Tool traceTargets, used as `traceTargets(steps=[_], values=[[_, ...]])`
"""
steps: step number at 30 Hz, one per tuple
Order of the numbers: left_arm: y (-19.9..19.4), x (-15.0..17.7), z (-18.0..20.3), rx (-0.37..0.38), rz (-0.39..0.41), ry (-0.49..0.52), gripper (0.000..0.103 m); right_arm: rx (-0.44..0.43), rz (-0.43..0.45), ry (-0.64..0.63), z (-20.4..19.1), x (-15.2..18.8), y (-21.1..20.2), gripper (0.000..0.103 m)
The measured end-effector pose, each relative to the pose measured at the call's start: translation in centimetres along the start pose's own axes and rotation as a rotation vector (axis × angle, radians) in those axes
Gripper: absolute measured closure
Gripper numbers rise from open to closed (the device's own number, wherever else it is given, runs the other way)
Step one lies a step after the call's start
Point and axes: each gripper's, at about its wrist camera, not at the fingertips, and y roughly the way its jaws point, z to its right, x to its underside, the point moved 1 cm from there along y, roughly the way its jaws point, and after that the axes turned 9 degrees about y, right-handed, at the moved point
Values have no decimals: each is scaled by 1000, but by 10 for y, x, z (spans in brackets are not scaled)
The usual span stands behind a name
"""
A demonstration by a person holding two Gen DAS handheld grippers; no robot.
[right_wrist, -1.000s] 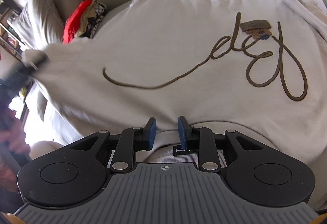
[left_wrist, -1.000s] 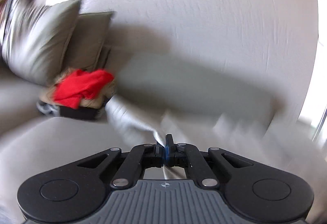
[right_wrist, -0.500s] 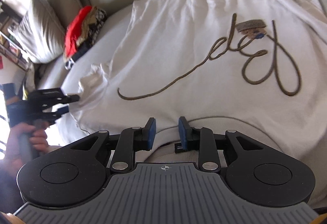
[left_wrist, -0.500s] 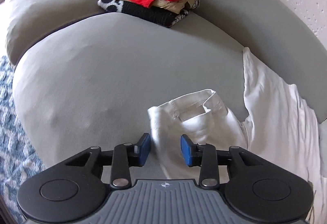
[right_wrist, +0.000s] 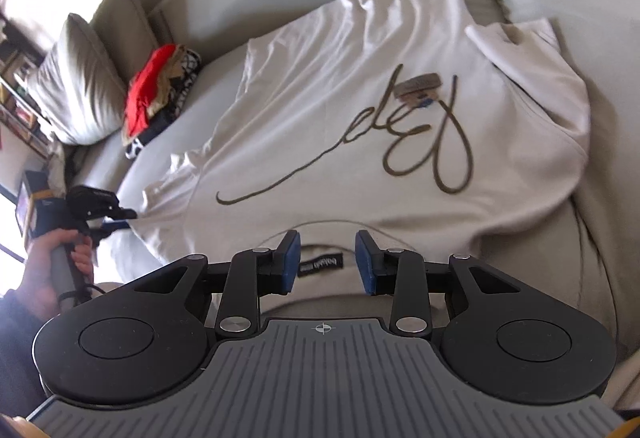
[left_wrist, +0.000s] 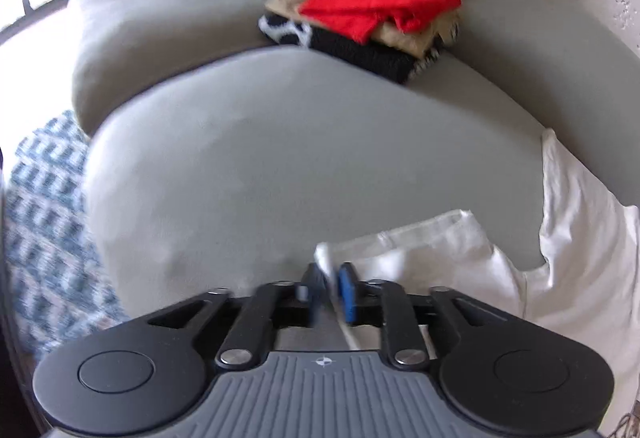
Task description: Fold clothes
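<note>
A white T-shirt (right_wrist: 360,78) with a brown looping script print lies spread face up on the grey sofa seat (left_wrist: 280,142). Its left sleeve (left_wrist: 420,250) lies crumpled on the cushion. My left gripper (left_wrist: 330,290) is shut on the sleeve's hem, with white cloth pinched between the blue pads. The right wrist view shows that left gripper (right_wrist: 120,220) at the sleeve's tip, held by a person's hand (right_wrist: 60,250). My right gripper (right_wrist: 327,266) stands open just above the collar, with the black neck label (right_wrist: 321,263) between its fingers and untouched.
A pile of folded clothes with a red garment on top (left_wrist: 376,10) sits at the sofa's back, left of the shirt (right_wrist: 160,94). A grey cushion (right_wrist: 76,78) leans beside it. A blue patterned rug (left_wrist: 40,198) lies below the seat's front edge.
The left gripper let go of the lifted cloth, opened over the sleeve on the seat, and has now closed on the sleeve's hem. The right gripper stays open at the collar.
</note>
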Motion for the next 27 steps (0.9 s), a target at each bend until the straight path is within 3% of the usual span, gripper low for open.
traceTargets(steps=[2, 4, 7, 10, 13, 15, 20, 23, 25, 26, 27], values=[[-8, 2, -3, -61, 24, -2, 76, -2, 23, 17, 5, 2, -13, 65], [-21, 5, 0, -27, 30, 37, 74, -3, 53, 38, 14, 4, -27, 65], [-48, 22, 20, 107, 39, 186, 66, 11, 93, 86, 32, 7, -45, 63], [-79, 60, 59, 264, 50, 407, 64, 99, 129, 104, 49, 11, -48, 63], [-93, 99, 97, 413, 6, 538, 64, 91, 110, 159, 65, 14, -42, 65], [-94, 121, 120, 464, -15, 587, 64, 81, 104, 185, 70, 15, -36, 65], [-95, 145, 156, 445, 17, 651, 65, 44, 114, 149, 61, 14, -24, 61], [-99, 148, 169, 460, 38, 687, 64, 100, 165, 105, 56, 13, -21, 58], [-101, 149, 177, 465, 49, 709, 64, 168, 147, 119, 62, 9, -11, 63], [-97, 148, 180, 448, 43, 715, 64, 208, 130, 110, 64, 9, -7, 78], [-89, 147, 182, 430, 21, 717, 64, 246, 127, 59, 62, 11, -6, 83]])
